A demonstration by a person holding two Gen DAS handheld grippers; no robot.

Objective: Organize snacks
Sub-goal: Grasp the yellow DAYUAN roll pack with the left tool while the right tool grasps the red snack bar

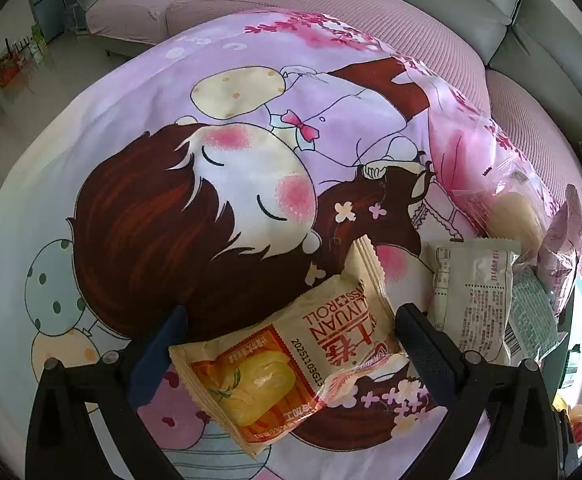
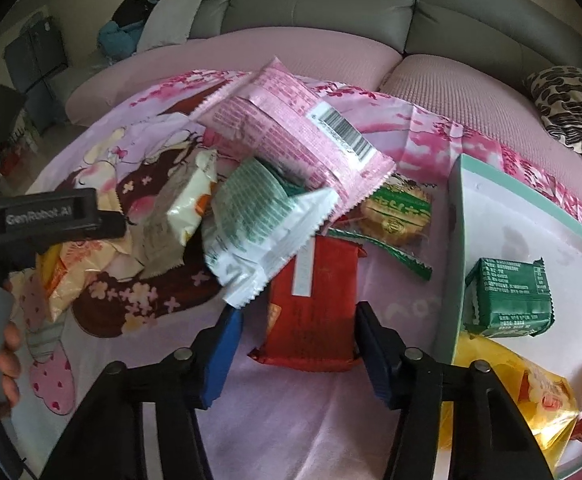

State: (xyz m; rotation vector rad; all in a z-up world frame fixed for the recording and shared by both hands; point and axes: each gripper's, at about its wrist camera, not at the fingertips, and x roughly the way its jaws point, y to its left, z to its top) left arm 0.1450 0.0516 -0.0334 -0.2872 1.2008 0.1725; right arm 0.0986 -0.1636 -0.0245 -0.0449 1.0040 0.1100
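Here, left tool agape astride roll packet.

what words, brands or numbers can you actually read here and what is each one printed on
"LIYUAN ROLL": cream and orange swiss roll packet, between the open left gripper fingers.
"2025I103G13": date stamp on the same packet.
"GenRobot.AI": black left gripper body, seen in the right wrist view.
Too small or blurred: pink barcoded wrapper, green packet, red packet.

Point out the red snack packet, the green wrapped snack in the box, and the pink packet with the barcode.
red snack packet point(image 2: 311, 304), right wrist view, middle of its back.
green wrapped snack point(image 2: 509, 298), right wrist view, its front face.
pink packet point(image 2: 291, 128), right wrist view, its printed back.
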